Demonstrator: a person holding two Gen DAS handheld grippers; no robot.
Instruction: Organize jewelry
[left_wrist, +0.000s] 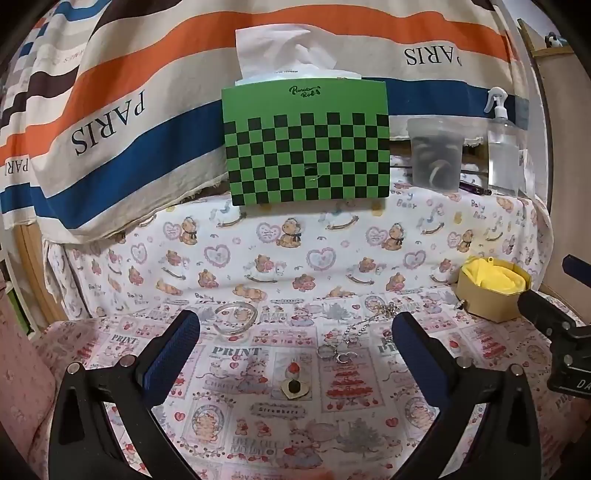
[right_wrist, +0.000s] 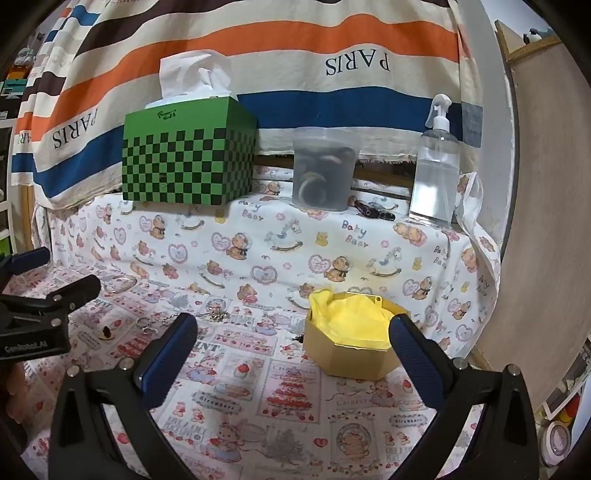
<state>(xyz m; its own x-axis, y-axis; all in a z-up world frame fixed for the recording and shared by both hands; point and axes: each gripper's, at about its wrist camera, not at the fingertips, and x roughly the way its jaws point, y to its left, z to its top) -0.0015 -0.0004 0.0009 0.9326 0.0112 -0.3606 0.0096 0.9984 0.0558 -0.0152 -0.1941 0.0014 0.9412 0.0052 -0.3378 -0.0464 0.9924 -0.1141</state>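
Loose jewelry lies on the printed cloth in the left wrist view: a clear bangle (left_wrist: 235, 316), a silver chain (left_wrist: 369, 320), small rings (left_wrist: 334, 352) and a gold heart piece (left_wrist: 293, 388). A gold octagonal box (left_wrist: 493, 290) lined with yellow cloth stands at the right. My left gripper (left_wrist: 295, 325) is open above the jewelry, holding nothing. In the right wrist view my right gripper (right_wrist: 293, 328) is open, with the gold box (right_wrist: 354, 345) just beyond its right finger. The chain (right_wrist: 216, 314) and bangle (right_wrist: 119, 283) lie to its left.
A green checkered tissue box (right_wrist: 190, 158), a cloudy plastic tub (right_wrist: 325, 170) and a clear spray bottle (right_wrist: 436, 166) stand on a raised ledge at the back. A striped PARIS cloth (left_wrist: 110, 122) hangs behind. A board (right_wrist: 546, 206) closes the right side.
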